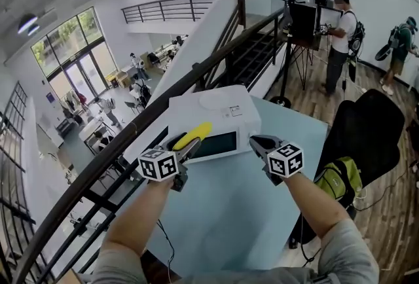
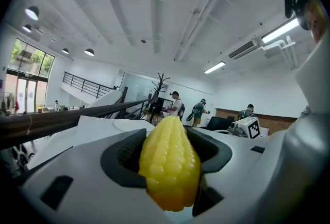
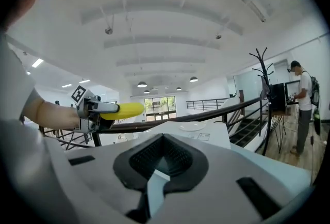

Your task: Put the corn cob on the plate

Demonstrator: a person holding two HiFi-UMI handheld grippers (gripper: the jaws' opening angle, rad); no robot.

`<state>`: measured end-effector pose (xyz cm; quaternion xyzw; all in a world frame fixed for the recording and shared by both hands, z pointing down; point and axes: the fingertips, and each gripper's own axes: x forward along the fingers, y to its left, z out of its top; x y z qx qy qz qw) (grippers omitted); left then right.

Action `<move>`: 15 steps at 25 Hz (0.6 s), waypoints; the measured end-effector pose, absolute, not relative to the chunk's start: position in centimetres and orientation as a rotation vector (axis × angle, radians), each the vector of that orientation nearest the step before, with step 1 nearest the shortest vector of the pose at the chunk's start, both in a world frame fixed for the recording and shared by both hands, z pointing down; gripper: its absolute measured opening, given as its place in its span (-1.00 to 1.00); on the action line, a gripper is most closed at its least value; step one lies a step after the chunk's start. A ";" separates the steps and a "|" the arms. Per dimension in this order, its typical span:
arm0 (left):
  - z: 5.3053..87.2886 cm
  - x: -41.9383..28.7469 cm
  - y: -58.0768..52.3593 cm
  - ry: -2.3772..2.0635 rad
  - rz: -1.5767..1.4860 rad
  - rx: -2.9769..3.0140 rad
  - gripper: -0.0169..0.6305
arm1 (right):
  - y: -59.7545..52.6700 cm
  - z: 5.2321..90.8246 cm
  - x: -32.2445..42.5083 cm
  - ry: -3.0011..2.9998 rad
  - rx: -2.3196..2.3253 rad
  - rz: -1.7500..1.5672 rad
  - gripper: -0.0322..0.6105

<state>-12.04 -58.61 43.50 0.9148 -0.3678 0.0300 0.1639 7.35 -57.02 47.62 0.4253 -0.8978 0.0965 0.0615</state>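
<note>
Two grippers hang side by side above the pale blue table [image 1: 236, 211], both pointing nearly level toward its far side. The left gripper [image 1: 186, 148] is clamped on the corn cob [image 1: 195, 133] by its near end. That leaves the tapered tip sticking out ahead, probably so the cob can be laid down tip first without the jaws touching the target. The cob is in the air, touching nothing but the pads.

The right gripper [image 1: 260, 144] has its jaws drawn together on nothing. It sits apart to the right, seemingly just kept clear of the carry.

On the far side stands a white box [image 1: 216, 112]. A flat round disc [image 3: 192, 126] lies on its top, likely the plate. The cob is short of it, so the placing is not yet done.
</note>
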 end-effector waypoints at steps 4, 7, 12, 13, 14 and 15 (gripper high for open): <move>44.1 -12.1 -64.8 -1.087 0.105 2.570 -0.15 | -62.4 47.9 6.9 -2.687 1.274 0.241 -0.85; 43.6 -12.3 -68.6 -1.124 0.112 2.543 -0.15 | -65.5 47.5 6.4 -2.671 1.257 0.246 -0.85; 43.5 -11.2 -74.0 -1.165 0.183 2.556 -0.15 | -70.2 47.1 7.2 -2.625 1.285 0.254 -0.85; 43.6 -10.9 -75.0 -1.172 0.189 2.555 -0.15 | -71.4 47.2 7.4 -2.623 1.298 0.271 -0.85; 43.8 -10.7 -76.0 -1.183 0.197 2.553 -0.15 | -72.5 47.2 7.6 -2.625 1.313 0.295 -0.85; 44.2 -10.6 -77.0 -1.195 0.209 2.548 -0.15 | -73.6 47.3 7.7 -2.628 1.328 0.319 -0.85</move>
